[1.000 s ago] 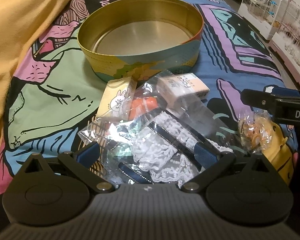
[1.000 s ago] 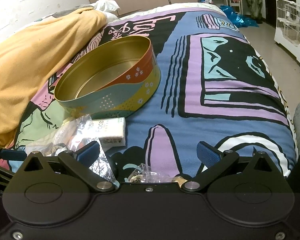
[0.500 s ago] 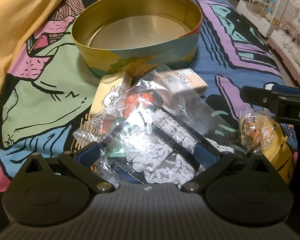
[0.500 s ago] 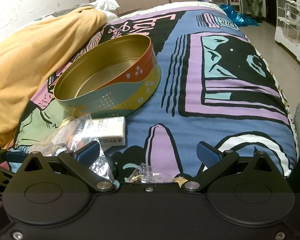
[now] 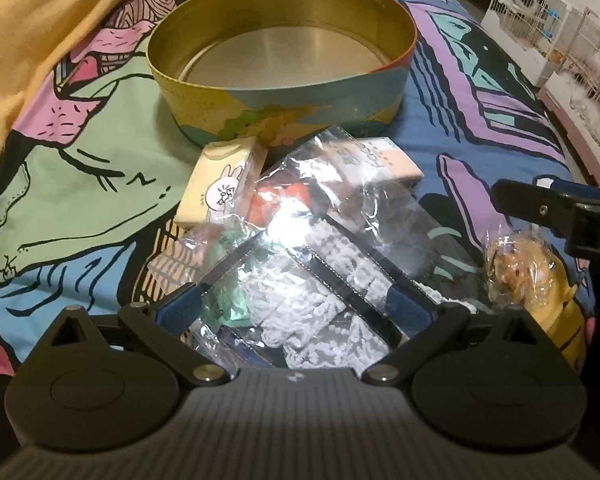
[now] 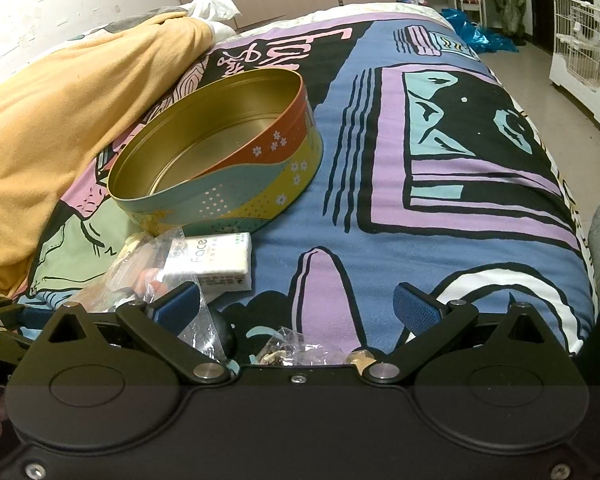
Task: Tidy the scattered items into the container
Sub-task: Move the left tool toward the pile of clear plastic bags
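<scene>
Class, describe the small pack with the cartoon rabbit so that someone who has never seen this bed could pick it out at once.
Find the large round gold-lined metal tin on the patterned bedspread. Just in front of its near wall, on the left edge of the pile of clear plastic bags, lies a pale yellow tissue pack. Unlike the white and peach "Face" tissue pack beside it, it has a white cartoon rabbit printed on it.

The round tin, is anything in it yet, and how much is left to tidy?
Nothing is in yet: the round tin is bare inside. The left gripper is open around the clear bag of lace, not gripping it. The right gripper is open above a small crinkly packet. The bunny tissue pack and Face tissue pack also wait on the bedspread.
</scene>
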`<act>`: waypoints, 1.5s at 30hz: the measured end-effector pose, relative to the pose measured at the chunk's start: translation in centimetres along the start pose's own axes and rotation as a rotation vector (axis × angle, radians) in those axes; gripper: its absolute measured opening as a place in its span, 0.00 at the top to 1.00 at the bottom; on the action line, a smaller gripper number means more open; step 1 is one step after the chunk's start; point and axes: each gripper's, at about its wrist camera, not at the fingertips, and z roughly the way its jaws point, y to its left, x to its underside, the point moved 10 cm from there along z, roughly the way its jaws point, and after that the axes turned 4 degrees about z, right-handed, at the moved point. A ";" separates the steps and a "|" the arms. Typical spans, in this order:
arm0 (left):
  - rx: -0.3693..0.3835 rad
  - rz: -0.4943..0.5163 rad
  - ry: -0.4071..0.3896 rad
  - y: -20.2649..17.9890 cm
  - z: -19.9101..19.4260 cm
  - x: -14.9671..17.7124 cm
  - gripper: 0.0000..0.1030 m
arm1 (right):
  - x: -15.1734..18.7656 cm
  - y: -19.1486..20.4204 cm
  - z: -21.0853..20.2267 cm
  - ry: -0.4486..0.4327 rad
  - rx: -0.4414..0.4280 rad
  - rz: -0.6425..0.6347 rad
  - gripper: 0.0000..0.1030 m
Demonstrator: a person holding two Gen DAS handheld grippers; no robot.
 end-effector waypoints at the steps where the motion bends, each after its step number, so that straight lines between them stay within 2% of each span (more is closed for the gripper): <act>1: 0.000 0.003 0.001 0.0 0.0 0.0 0.02 | 0.0 0.0 0.0 0.000 0.000 0.000 0.00; 13: 0.002 0.017 -0.004 -0.5 -0.3 0.0 0.02 | 0.1 0.0 0.1 0.001 0.000 -0.002 0.00; 27: -0.046 0.008 -0.094 0.5 -3.6 -1.9 0.00 | 0.1 0.2 -0.1 0.022 -0.036 0.008 0.00; 45: -0.002 0.027 -0.103 -0.6 -5.0 -1.5 0.00 | 0.3 -0.1 -0.3 0.023 -0.021 0.015 0.00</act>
